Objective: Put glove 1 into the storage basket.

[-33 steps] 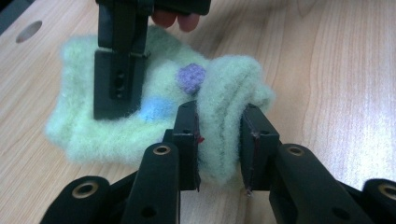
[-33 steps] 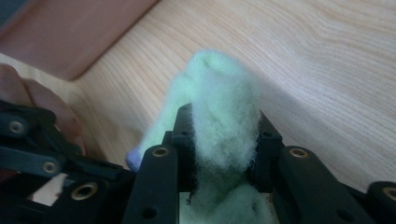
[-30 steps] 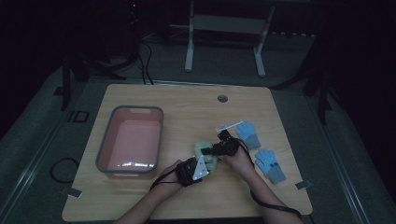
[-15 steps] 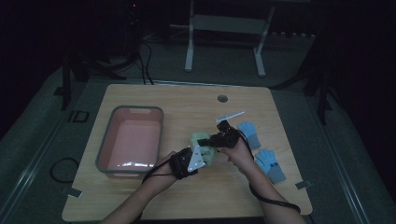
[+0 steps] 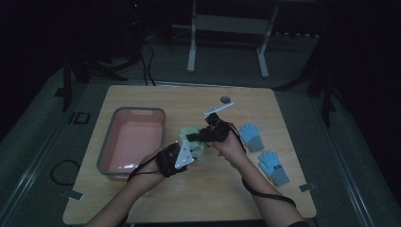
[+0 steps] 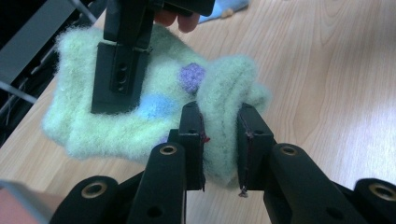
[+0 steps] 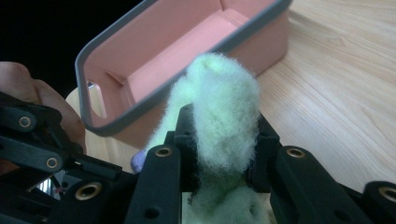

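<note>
A fuzzy pale-green knitted piece (image 5: 193, 138) with blue and purple dots hangs above the table between both grippers. My left gripper (image 5: 188, 152) comes in from the near left and is shut on a bunched fold of it (image 6: 219, 126), with fabric pressed between the two pads (image 6: 194, 135). My right gripper (image 5: 195, 136) comes in from the right and is shut on another fluffy fold (image 7: 224, 107). One of the right gripper's fingers (image 6: 119, 79) lies flat on the far part of the piece in the left gripper view.
A pink bin with a grey rim (image 5: 137, 111) stands on the left of the wooden table (image 5: 283, 113), close to the hands (image 7: 154, 100). Two blue gloves (image 5: 250, 136) (image 5: 274, 166) lie at the right. A small round cap (image 5: 226, 100) sits near the far edge.
Both hands have risen and drifted slightly away from the near edge, lifting the green piece off the table. Both grips have held.
</note>
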A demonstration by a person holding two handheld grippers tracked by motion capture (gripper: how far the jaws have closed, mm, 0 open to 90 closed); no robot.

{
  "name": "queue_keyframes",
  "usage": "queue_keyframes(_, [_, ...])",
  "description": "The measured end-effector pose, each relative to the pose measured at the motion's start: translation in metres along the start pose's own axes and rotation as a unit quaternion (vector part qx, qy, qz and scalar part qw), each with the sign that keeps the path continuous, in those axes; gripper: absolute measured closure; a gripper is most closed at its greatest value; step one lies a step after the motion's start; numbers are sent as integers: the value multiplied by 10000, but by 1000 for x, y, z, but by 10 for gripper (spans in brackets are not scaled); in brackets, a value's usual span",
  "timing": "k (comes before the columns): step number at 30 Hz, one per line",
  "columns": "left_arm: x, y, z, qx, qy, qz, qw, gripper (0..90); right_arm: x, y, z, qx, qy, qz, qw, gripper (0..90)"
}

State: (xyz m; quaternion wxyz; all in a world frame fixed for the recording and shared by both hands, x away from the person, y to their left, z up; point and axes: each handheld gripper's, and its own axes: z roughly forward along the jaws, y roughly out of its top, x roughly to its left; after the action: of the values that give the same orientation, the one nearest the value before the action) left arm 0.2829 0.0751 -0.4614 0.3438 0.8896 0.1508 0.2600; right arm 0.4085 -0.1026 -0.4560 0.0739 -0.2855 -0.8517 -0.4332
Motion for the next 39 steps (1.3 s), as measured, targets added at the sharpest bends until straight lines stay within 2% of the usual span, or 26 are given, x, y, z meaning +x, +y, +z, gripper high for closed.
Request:
queue_keyframes(5, [8, -6, -11, 69, 96, -63, 9999, 757, 11, 20, 14, 44, 94, -126, 9999, 715])
queue_keyframes(12, [19, -17, -27, 186, 240, -89, 9995, 757, 22, 36, 27, 82, 129, -242, 9996, 715])
queue_keyframes(14, [25, -25, -40, 273, 346, -106, 9990, 760, 33, 50, 39, 118, 171, -363, 9991, 716])
queue_keyframes(20, [31, -37, -53, 325, 479, -206, 9981, 760, 48, 68, 58, 180, 238, -519, 9982, 716])
queue_keyframes(22, [33, -43, -57, 368, 513, -238, 9977, 760, 49, 70, 61, 183, 256, -546, 9980, 716])
queue_keyframes(27, [37, -58, -67, 485, 594, -310, 9966, 761, 63, 82, 81, 340, 327, -736, 9962, 716])
queue_keyframes(29, [39, -64, -71, 536, 651, -345, 9958, 761, 67, 89, 94, 365, 446, -722, 9957, 716])
queue_keyframes(30, [40, -67, -73, 554, 665, -380, 9955, 761, 67, 89, 94, 365, 446, -722, 9957, 716])
queue_keyframes(32, [42, -75, -76, 636, 719, -397, 9946, 761, 73, 94, 108, 411, 484, -757, 9951, 716])
queue_keyframes(36, [47, -90, -81, 747, 731, -535, 9931, 761, 79, 97, 122, 444, 510, -835, 9942, 716])
queue_keyframes(37, [48, -94, -81, 777, 731, -560, 9927, 761, 81, 98, 132, 444, 585, -809, 9940, 716])
queue_keyframes(39, [49, -101, -81, 845, 721, -612, 9919, 761, 81, 98, 137, 455, 595, -789, 9941, 716])
